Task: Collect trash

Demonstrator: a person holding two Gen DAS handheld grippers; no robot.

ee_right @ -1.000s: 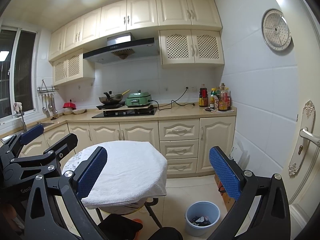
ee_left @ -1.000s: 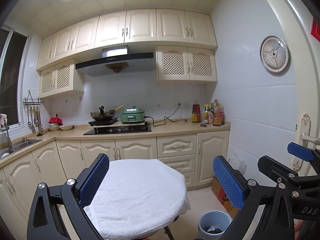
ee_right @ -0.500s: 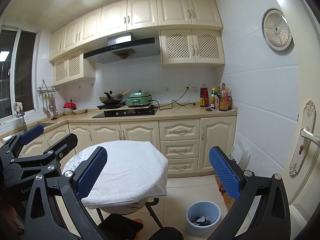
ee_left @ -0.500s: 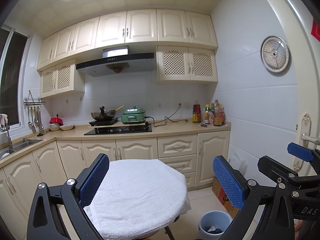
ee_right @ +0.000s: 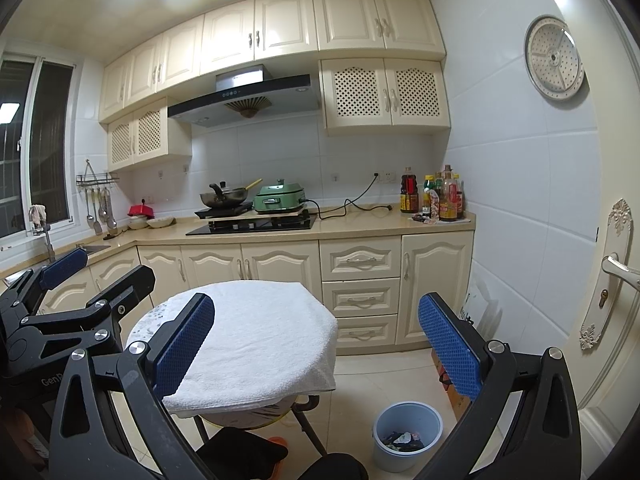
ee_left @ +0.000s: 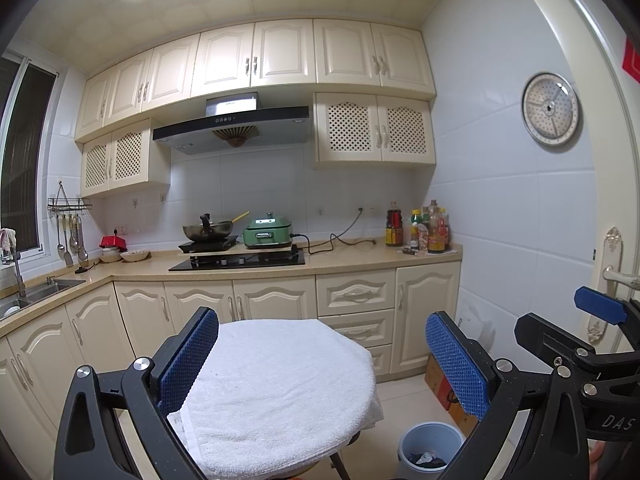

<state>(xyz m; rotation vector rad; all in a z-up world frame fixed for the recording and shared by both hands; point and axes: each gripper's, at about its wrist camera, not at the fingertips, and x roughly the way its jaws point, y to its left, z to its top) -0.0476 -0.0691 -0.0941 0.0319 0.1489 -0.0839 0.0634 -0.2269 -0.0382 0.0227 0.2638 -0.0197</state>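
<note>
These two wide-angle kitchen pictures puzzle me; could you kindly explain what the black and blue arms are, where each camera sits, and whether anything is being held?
There is no robot here. A person carries a hand-held two-finger gripper in each hand, and each has a fisheye camera looking forward along its fingers. The black arms with blue pads at the bottom of each picture are those fingers.

The left wrist view shows the left gripper, with the other one at its right edge. The right wrist view shows the right gripper, with its partner at the left edge. Both are open and hold nothing.

Ahead stands a small round table covered by a white towel; nothing else shows on it. To its right, on the floor, is a blue bin with some trash already inside.
</note>
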